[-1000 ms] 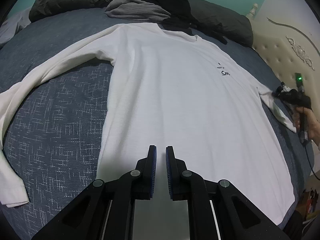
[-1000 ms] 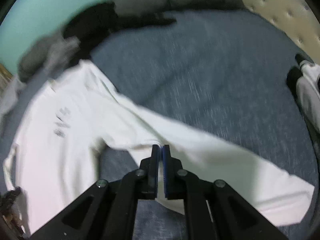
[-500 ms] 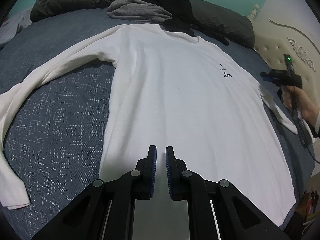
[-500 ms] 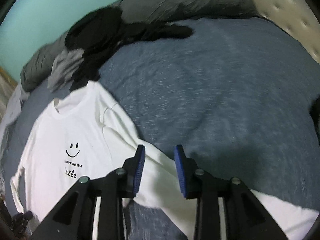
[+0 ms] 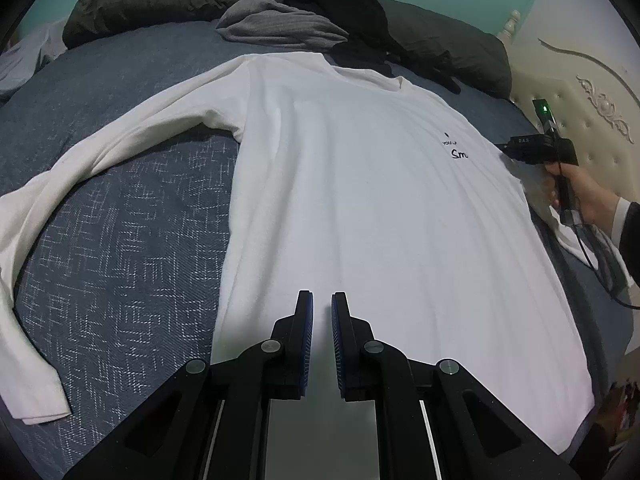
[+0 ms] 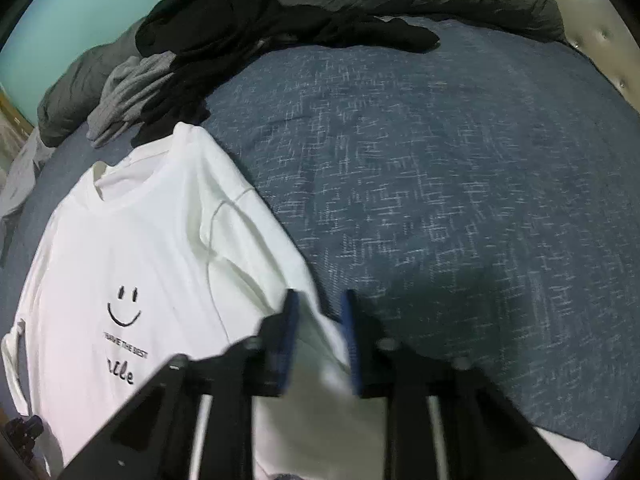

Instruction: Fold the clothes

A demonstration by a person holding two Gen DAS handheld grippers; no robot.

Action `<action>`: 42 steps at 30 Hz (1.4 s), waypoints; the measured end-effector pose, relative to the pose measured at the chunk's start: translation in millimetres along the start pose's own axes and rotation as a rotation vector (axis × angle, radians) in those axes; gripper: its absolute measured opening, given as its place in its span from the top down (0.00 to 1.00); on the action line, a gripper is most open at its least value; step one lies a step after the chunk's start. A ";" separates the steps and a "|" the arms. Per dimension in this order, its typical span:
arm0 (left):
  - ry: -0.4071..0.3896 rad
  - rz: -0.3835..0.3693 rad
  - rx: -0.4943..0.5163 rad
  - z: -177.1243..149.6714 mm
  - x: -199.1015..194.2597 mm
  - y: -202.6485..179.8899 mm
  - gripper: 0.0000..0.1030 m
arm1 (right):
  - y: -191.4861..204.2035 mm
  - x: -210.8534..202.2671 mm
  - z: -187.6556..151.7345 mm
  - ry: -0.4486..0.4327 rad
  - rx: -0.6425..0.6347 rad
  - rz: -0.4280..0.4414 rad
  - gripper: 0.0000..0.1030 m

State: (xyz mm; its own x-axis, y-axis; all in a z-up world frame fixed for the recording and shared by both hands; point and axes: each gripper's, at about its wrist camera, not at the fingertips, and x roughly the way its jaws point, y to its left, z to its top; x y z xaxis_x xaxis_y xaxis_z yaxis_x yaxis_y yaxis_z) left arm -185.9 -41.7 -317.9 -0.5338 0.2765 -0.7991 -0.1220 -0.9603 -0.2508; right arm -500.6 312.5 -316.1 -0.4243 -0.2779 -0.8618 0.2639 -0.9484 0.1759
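Observation:
A white long-sleeved shirt (image 5: 360, 200) lies flat, front up, on the blue bed cover (image 5: 120, 280); its smiley print (image 6: 124, 308) shows in the right wrist view. My left gripper (image 5: 321, 300) hovers over the lower part of the shirt, shut and empty. Its left sleeve (image 5: 80, 168) curves out over the cover. My right gripper (image 6: 320, 300) is at the top of the other sleeve (image 6: 256, 248), just below the shoulder seam. Its jaws are closing with sleeve cloth between them, and a gap still shows. The left wrist view shows the right gripper (image 5: 532, 150) at the shirt's right edge, held by a hand (image 5: 588, 200).
Black clothes (image 5: 332, 4), a grey garment (image 5: 280, 24) and a dark grey duvet (image 5: 460, 48) are heaped at the far side of the bed. A cream padded headboard (image 5: 580, 80) stands on the right. Bare blue cover (image 6: 440, 200) lies right of the shirt.
The right gripper let go of the sleeve's middle, opened, and moved up the sleeve toward the shoulder; its jaws are now narrower than half a second ago. The left gripper stayed put.

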 end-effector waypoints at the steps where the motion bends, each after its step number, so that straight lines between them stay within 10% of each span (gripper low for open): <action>1: 0.000 0.000 -0.001 -0.2 0.1 0.3 0.90 | 0.3 -0.4 0.0 -0.005 -0.003 -0.002 0.94; 25: 0.023 0.013 -0.001 -1.4 7.1 7.8 0.90 | -22.7 -2.3 55.8 -0.152 0.010 -0.265 0.99; 32: 0.034 0.012 0.001 -1.3 10.9 10.4 0.90 | -38.7 16.6 52.6 -0.082 0.062 -0.219 0.99; 42: 0.026 0.003 -0.007 0.8 7.6 6.6 0.90 | -101.7 -73.4 16.7 -0.188 0.174 -0.154 0.92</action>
State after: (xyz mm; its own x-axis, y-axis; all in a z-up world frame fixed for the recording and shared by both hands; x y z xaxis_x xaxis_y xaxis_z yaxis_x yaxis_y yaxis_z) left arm -191.5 -45.9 -325.2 -0.5123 0.2744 -0.8138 -0.1142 -0.9609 -0.2521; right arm -510.8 426.8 -262.7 -0.6052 -0.1370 -0.7842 0.0384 -0.9890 0.1431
